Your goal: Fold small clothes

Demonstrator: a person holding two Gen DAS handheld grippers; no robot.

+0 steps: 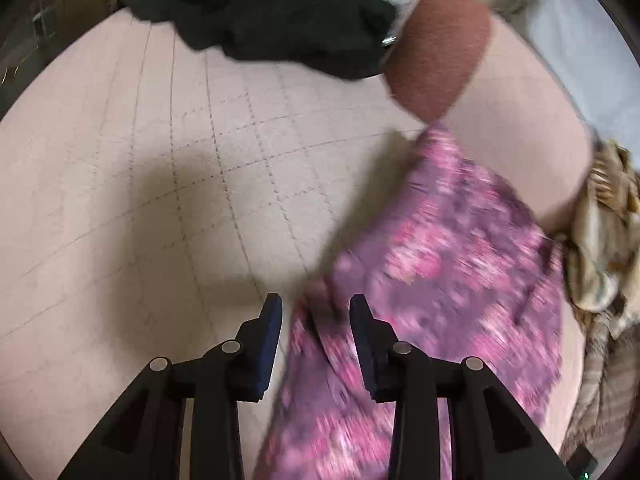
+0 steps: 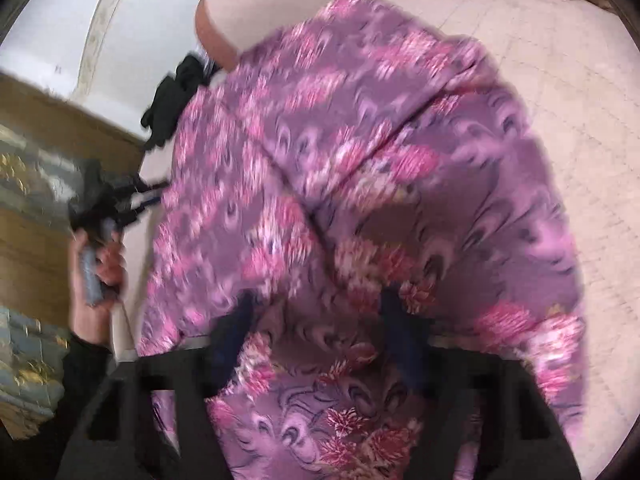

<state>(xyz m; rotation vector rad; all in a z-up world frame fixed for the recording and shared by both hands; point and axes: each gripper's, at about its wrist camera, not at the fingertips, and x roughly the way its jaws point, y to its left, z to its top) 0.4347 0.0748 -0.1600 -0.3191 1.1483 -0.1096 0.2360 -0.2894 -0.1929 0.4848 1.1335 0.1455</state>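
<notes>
The floral garment (image 1: 440, 280) hangs over the bed (image 1: 120, 180), between the parted left gripper (image 1: 316, 312) pads; right gripper (image 2: 320, 312) grip unclear. It could slip and bunch.

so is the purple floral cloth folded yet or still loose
Still loose. The purple floral cloth drapes in uneven, rumpled sweeps across the pink bedsheet, with no neat stacked layers or squared edges. Blur hides its finer creases.

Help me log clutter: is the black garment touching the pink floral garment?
Apart. In the left wrist view the black garment lies at the far edge, with bare bedsheet between it and the pink floral garment.
</notes>
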